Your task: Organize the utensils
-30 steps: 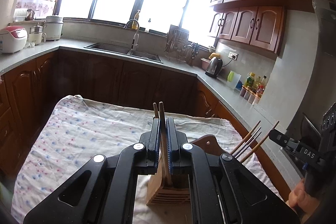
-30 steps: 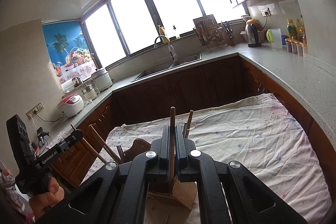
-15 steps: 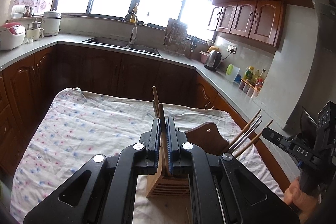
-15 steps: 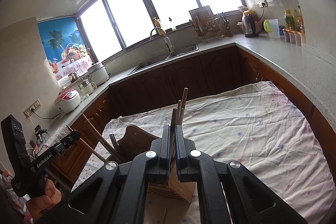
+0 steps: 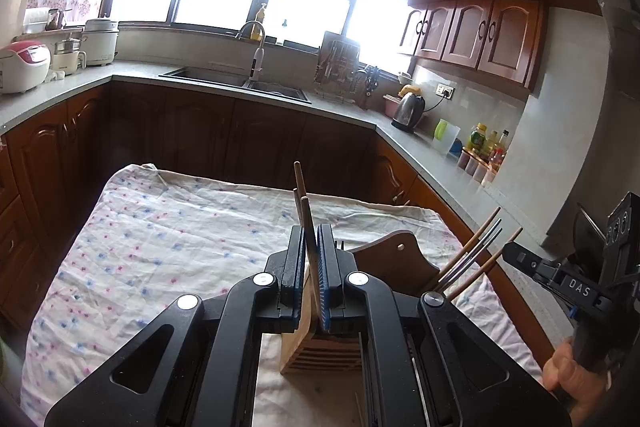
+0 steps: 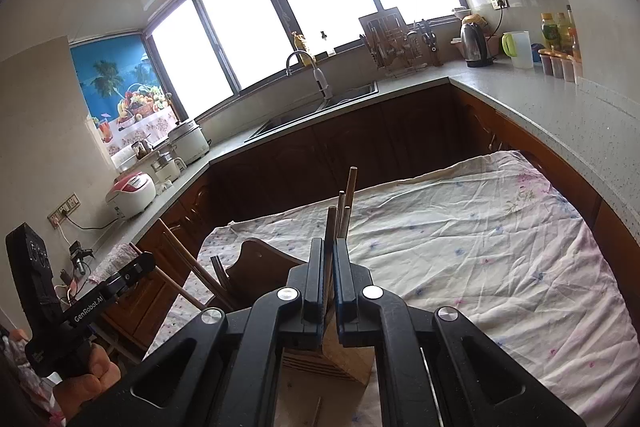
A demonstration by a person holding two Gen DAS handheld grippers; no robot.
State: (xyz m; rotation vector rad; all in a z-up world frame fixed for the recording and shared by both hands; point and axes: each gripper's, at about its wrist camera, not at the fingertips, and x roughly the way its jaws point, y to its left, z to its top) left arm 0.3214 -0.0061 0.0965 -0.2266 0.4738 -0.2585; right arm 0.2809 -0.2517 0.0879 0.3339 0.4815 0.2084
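My left gripper (image 5: 310, 233) is shut on a wooden chopstick (image 5: 306, 215) that points up over the light slotted wooden holder (image 5: 316, 351) on the cloth. My right gripper (image 6: 329, 247) is shut on another wooden chopstick (image 6: 330, 223) above the same holder (image 6: 340, 355). More chopsticks (image 6: 347, 195) rise just behind the held ones. A dark wooden rack (image 5: 394, 263) beside the holder carries several chopsticks (image 5: 472, 255) leaning out; it also shows in the right wrist view (image 6: 256, 267). Each gripper shows at the edge of the other's view.
The floral tablecloth (image 5: 168, 239) covers the table. Kitchen counters wrap around it, with a sink (image 5: 236, 81), rice cookers (image 5: 24, 67), a kettle (image 5: 408, 111) and bottles (image 5: 486, 147). A thin stick (image 6: 318, 409) lies on the cloth near the holder.
Both grippers tilted down a little over the holder, bringing more of the table into view. Both stay shut on their chopsticks.
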